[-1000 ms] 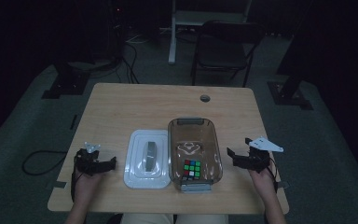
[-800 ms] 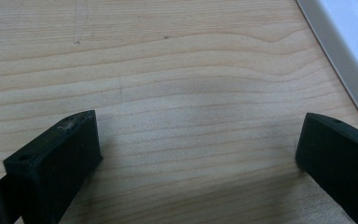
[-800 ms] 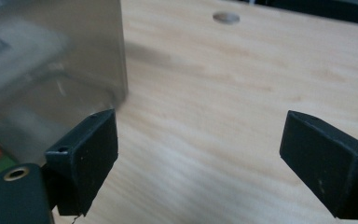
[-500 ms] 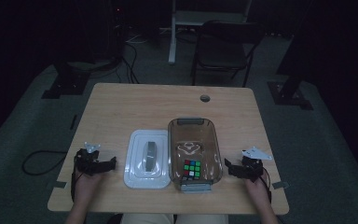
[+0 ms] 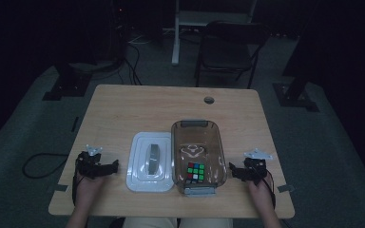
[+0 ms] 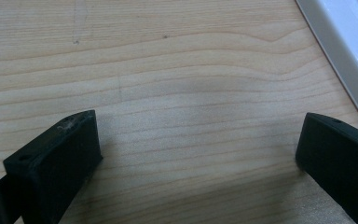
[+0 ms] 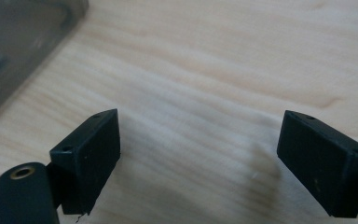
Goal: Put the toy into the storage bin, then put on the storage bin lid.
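A clear brownish box (image 5: 197,137) stands at the table's middle with a colourful puzzle cube (image 5: 195,172) inside near its front end. Beside it on the left lies a white lid (image 5: 140,178) with a grey handle (image 5: 153,158). My left gripper (image 5: 109,167) (image 6: 200,140) rests low on the table left of the lid, jaws open over bare wood, with the lid's edge (image 6: 345,46) to one side. My right gripper (image 5: 233,172) (image 7: 200,140) sits low, right of the box, open; its jaws have just been closing a little with nothing between them. The box's corner (image 7: 18,42) shows nearby.
The wooden table (image 5: 171,109) has a round cable hole (image 5: 209,100) near its far edge. A folding chair (image 5: 228,47) and stand legs are on the floor beyond the table. A cable (image 5: 43,164) loops off the table's left side.
My right gripper has come down towards the table beside the box. The left gripper, box, cube and lid have not moved.
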`<state>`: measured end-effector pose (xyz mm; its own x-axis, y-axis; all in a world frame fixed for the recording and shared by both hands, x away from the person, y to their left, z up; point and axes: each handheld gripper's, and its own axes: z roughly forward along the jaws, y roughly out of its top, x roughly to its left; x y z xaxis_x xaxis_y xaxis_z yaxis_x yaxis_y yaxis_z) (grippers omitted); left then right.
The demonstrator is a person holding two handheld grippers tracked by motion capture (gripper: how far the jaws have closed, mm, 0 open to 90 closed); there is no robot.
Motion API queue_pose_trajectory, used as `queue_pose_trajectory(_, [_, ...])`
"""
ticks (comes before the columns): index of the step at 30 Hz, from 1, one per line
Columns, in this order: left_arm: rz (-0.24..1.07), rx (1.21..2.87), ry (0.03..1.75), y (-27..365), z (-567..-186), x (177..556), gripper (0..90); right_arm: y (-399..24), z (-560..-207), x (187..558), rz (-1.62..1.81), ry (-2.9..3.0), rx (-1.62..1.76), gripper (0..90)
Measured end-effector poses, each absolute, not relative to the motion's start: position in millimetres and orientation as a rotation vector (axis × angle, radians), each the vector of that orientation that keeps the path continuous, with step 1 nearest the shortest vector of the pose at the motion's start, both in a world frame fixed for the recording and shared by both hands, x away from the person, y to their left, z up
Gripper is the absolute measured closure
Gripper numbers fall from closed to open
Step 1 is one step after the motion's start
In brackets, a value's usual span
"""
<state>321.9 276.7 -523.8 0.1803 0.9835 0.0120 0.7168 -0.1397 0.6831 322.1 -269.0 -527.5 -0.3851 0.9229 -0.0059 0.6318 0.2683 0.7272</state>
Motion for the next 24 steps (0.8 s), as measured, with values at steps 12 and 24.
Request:
queue_pose_trajectory(12, [0.643,1.922,1.594,276.7,-523.8,321.9,0.6,-269.1,-527.6,322.6,0.912,2.116,1.416,12.9])
queue_pose_trajectory(24, [0.632,1.935,1.596,275.3,-522.6,321.3,0.6,-269.0,-527.6,322.6,0.912,2.116,1.417,12.9])
